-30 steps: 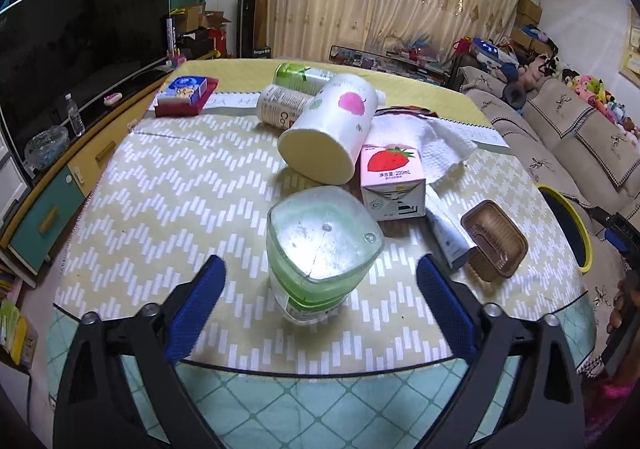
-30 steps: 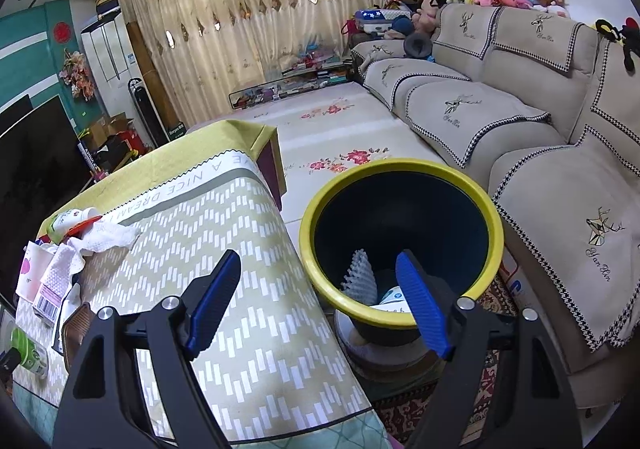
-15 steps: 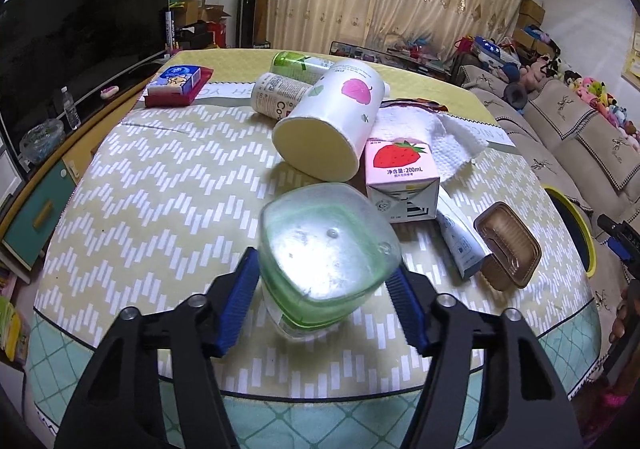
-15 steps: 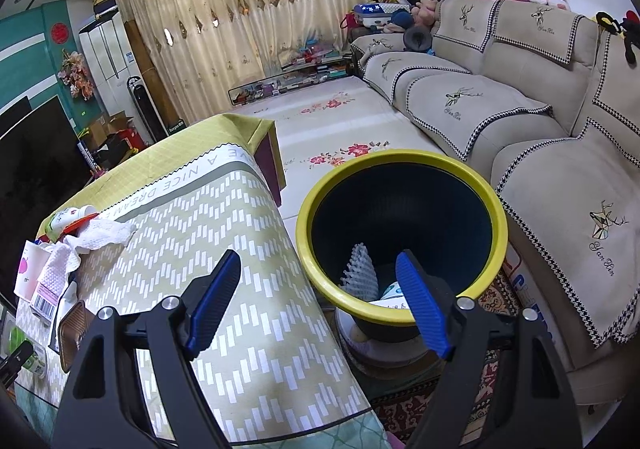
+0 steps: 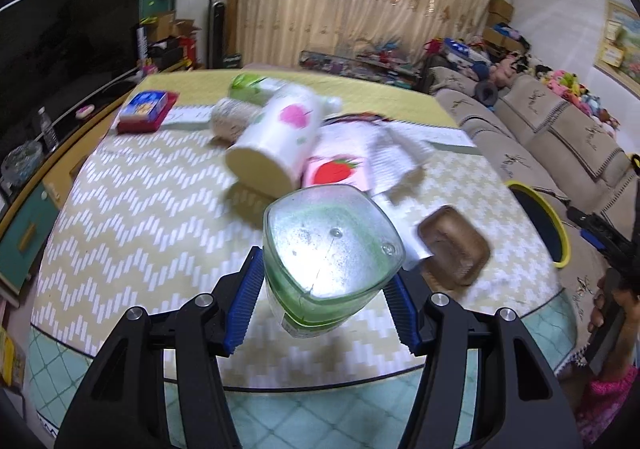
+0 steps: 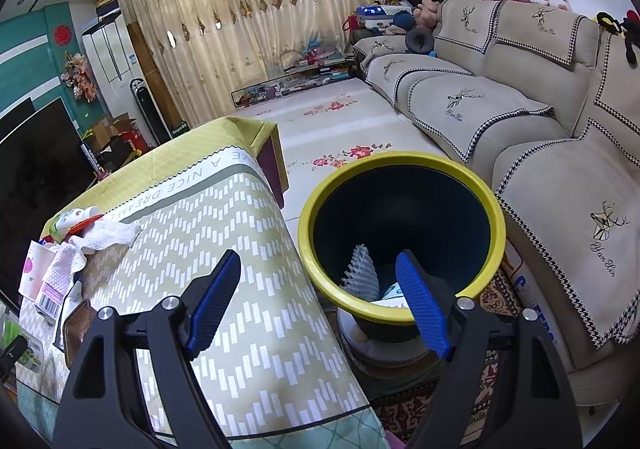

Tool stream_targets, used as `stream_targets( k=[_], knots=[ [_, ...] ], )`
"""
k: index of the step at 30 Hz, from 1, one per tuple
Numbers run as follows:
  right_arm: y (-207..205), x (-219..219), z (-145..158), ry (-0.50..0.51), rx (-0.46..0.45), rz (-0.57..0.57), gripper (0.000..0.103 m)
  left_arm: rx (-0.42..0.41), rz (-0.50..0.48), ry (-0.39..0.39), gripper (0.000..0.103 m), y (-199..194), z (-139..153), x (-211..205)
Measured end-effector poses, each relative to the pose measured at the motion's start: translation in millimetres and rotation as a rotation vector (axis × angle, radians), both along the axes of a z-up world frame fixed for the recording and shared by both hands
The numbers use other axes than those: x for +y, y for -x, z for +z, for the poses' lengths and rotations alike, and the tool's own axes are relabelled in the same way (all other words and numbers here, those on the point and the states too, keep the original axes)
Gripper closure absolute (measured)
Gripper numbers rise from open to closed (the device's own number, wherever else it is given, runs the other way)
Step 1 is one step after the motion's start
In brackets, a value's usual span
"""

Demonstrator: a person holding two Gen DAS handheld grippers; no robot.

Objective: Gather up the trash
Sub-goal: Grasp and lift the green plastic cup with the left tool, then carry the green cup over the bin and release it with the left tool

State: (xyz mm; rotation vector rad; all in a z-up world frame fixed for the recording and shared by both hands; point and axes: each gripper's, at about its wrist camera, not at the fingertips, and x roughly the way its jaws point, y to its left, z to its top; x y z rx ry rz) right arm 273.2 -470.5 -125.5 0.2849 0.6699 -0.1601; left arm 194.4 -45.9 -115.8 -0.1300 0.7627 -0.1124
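Observation:
My left gripper (image 5: 322, 299) is shut on a clear green plastic bottle (image 5: 330, 253) and holds it lifted above the table's near edge, its base toward the camera. Behind it on the table lie a white cup with a pink apple (image 5: 276, 141), a strawberry milk carton (image 5: 336, 171), a crumpled tissue (image 5: 394, 153) and a brown plastic tray (image 5: 454, 247). My right gripper (image 6: 320, 303) is open and empty, hovering at the near rim of the yellow-rimmed dark bin (image 6: 400, 245), which holds a white foam net and other trash.
A red-and-blue box (image 5: 146, 111) and more cups sit at the table's far side. The bin (image 5: 538, 225) stands on the floor right of the table, beside a beige sofa (image 6: 520, 121). A TV cabinet runs along the left.
My left gripper closed on the green bottle and lifted it off the table, swinging slightly. The right gripper stayed open by the bin, drifting a little closer.

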Motion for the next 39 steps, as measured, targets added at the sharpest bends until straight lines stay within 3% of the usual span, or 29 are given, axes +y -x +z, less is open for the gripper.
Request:
stream_targets(
  k=[10, 20, 29, 39],
  knots=[
    [17.1, -33.4, 2.1, -0.017, -0.022, -0.069, 0.027, -0.039, -0.183, 0.01, 0.045, -20.0, 28.7, -69.0],
    [30.9, -87.7, -8.8, -0.052, -0.013, -0.163, 0.027, -0.026, -0.444, 0.007, 0.045, -69.6, 35.2, -199.2],
    [43.6, -128.2, -23.1, -0.088, 0.007, -0.23, 0.027, 0.043, -0.603, 0.056, 0.045, -111.0, 20.6, -314.7],
    [52.6, -152.6, -31.0, -0.106, 0.017, -0.271, 0.027, 0.122, -0.667, 0.033, 0.044, -143.7, -16.4, -409.2]
  ],
)
